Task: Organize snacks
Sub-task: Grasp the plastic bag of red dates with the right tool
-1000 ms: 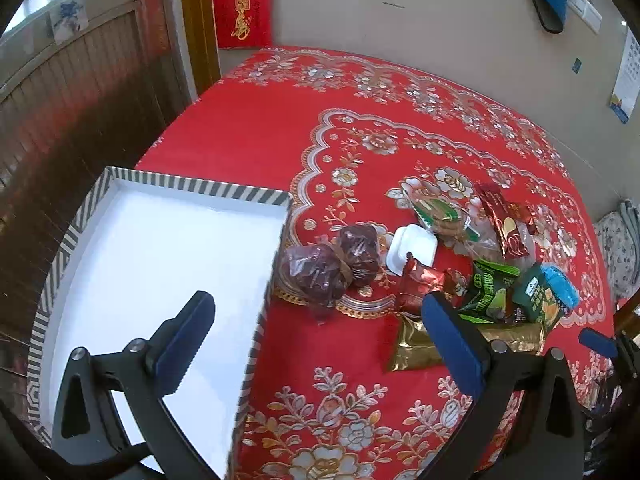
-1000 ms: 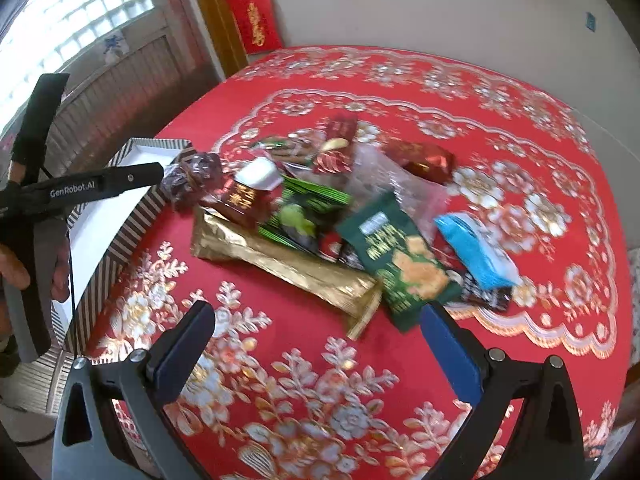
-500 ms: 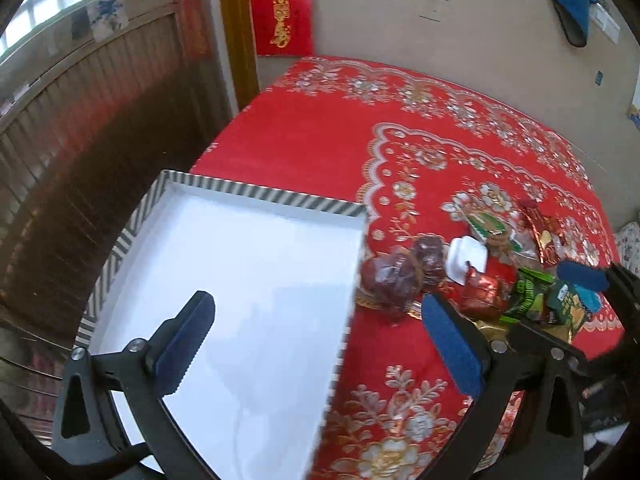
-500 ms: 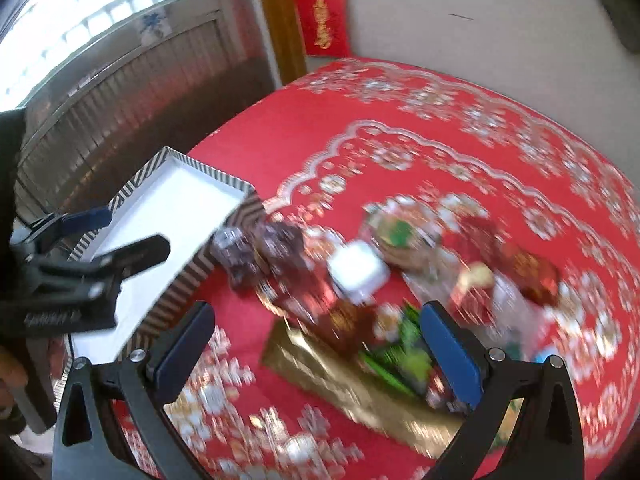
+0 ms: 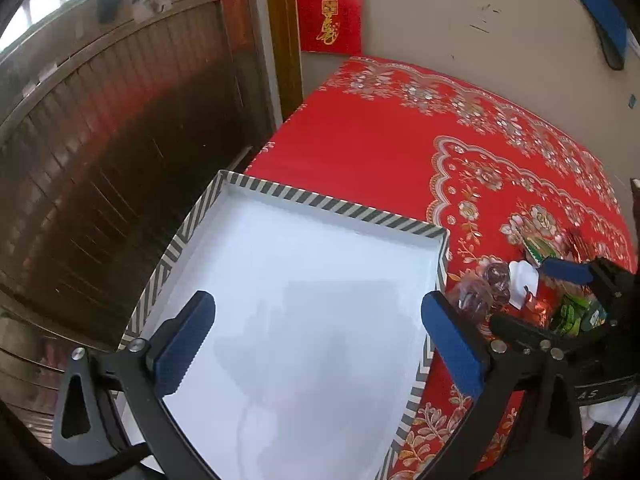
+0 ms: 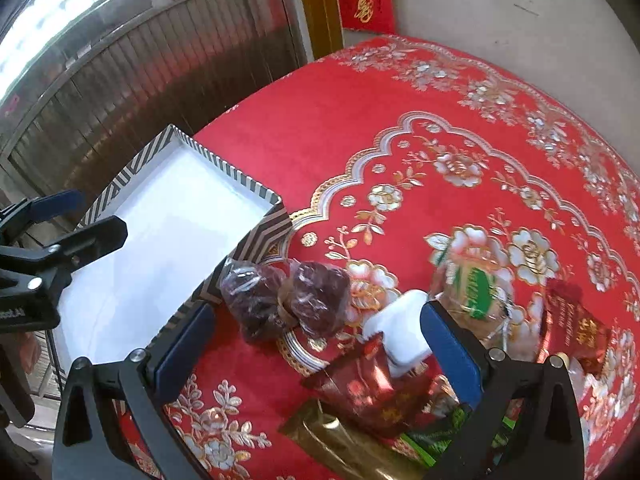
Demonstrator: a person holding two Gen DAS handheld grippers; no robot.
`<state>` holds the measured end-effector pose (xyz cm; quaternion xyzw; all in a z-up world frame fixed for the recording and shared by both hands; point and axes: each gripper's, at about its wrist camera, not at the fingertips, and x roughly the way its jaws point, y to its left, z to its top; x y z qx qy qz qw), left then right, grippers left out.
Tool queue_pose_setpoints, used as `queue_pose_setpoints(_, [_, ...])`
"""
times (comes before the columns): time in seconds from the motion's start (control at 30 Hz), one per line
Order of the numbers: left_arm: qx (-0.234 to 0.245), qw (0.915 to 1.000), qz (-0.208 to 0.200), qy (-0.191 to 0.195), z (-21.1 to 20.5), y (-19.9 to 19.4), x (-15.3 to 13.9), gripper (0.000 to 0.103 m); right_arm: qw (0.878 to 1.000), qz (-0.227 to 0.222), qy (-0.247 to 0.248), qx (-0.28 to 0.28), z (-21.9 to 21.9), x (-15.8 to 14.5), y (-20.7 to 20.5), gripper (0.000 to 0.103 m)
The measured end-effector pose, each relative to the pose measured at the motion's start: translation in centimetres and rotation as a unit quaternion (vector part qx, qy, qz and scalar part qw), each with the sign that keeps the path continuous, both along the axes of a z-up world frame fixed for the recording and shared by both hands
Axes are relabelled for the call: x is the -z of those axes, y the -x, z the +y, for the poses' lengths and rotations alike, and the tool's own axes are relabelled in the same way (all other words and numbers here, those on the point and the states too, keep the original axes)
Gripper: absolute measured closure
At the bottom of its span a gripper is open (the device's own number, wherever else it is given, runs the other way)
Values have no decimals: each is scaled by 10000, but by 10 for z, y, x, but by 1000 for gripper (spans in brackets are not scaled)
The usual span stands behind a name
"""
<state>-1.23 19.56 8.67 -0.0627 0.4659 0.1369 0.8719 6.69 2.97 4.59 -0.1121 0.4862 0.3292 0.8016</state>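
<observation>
Red flowered cloth covers the counter (image 6: pixel 400 152). Snacks pile (image 6: pixel 400 360) lies right of the empty striped tray (image 5: pixel 332 206). Both hand-held grippers, left (image 5: pixel 320 344) & right (image 6: pixel 316 344), wide open, holding nothing. Risk: right one nears the dark twin bag (image 6: pixel 286 300) w/ white pack (image 6: pixel 400 332) touching its finger, so it may pinch both or push them.

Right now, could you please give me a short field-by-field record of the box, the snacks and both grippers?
box: white inside, striped rim, nothing in it
snacks: all on the red tablecloth, beside the box
nearest snack to box: dark red twin packet, by its corner
white packet: on top of the snack pile
left gripper: open, over the box
right gripper: open, over the snacks, holding nothing
</observation>
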Motion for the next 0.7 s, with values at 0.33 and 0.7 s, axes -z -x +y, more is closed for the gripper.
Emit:
queue_pose_setpoints(0.33, [153,9998,57,-73,-5,-9,1,1,9996,244,-126,-114,15,18,-8,24])
queue_pose_setpoints(0.7, [202,9998,41,-37,-14,-23,0,1,9979,284,-584,-22,-23,-9,0,29])
